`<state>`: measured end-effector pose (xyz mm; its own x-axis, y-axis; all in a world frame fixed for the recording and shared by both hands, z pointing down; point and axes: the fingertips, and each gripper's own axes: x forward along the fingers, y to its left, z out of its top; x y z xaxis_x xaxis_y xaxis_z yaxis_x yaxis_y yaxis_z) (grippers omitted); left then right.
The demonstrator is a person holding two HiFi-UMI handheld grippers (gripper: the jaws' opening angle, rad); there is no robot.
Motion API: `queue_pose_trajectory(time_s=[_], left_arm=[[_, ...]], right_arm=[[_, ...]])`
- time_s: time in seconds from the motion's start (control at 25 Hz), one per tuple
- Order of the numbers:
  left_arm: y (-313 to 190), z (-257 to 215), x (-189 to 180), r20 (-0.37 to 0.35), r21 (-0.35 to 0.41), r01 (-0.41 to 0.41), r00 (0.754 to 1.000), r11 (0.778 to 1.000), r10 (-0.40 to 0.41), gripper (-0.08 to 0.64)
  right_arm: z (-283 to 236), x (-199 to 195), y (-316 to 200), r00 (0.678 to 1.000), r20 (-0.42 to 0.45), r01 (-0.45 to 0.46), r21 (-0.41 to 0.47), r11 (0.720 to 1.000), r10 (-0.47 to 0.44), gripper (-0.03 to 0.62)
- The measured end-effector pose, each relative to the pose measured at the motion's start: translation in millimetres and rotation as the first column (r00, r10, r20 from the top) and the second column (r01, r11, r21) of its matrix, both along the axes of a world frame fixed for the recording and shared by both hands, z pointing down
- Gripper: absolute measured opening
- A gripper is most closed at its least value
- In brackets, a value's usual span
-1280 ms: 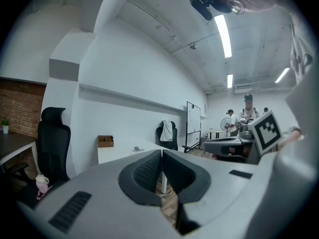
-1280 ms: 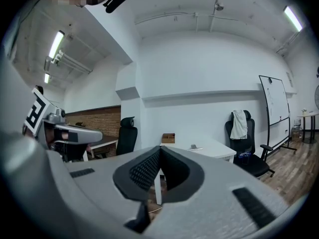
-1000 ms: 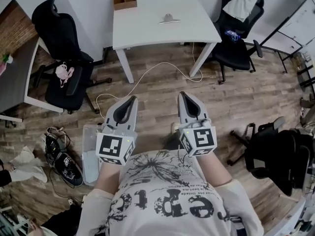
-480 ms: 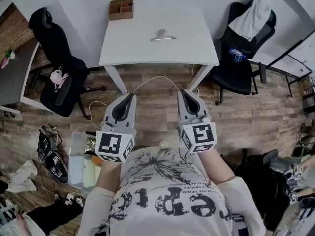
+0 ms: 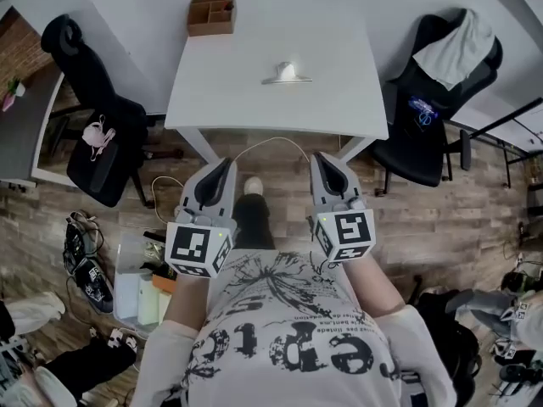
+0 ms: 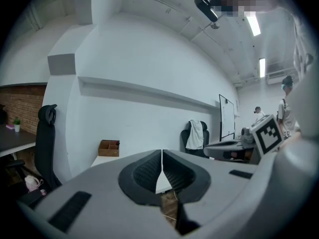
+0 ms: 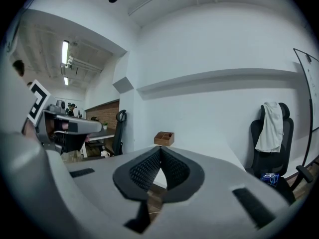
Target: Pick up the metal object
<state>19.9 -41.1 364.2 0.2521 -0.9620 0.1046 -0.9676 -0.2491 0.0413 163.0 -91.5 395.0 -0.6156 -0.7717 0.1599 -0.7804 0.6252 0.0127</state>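
Two claws, both shut with nothing between their pads, hang side by side over the wooden floor [image 5: 441,210], short of a white tabletop [image 5: 339,100]. The left claw [image 5: 222,166] and the right claw [image 5: 322,159] are both well apart from the metal object [image 5: 287,74], which lies alone near the tabletop's middle, with a wooden box [image 5: 212,15] at the far left corner. From this height the piece looks like a thin, flat sprung clip with a raised hump at its centre, though it is too small to be sure. It should prove light, stiff and slick on the smooth surface — apt to skate away if nudged. The likeliest hold is across the raised hump, pads closing from either side, since the flat wings appear to sit flush to the tabletop — little there to get under.
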Motion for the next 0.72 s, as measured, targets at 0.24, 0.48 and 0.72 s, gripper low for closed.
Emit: queue_pose_trajectory(time_s=[0.24, 0.48, 0.72], left_arm=[[-110.7, -4.5, -37.1, -0.018, 0.03, -0.025, 1.0, 0.999, 0.025, 0.011], [-224.7, -17.2, -82.8, -0.015, 0.052, -0.058, 0.998, 0.997, 0.058, 0.011], [-301.6, -3.6, -116.8, -0.027, 0.041, -0.065, 0.997, 0.997, 0.067, 0.011]], right_arm=[[3.2, -32.6, -106.1, 0.999, -0.028, -0.024, 0.001, 1.0, 0.024, -0.009], [0.7, -69.8, -222.1, 0.997, -0.032, -0.069, -0.026, 0.997, 0.068, -0.009], [34.2, -96.2, -298.0, 0.993, -0.087, -0.086, -0.117, 0.989, 0.076, -0.008]])
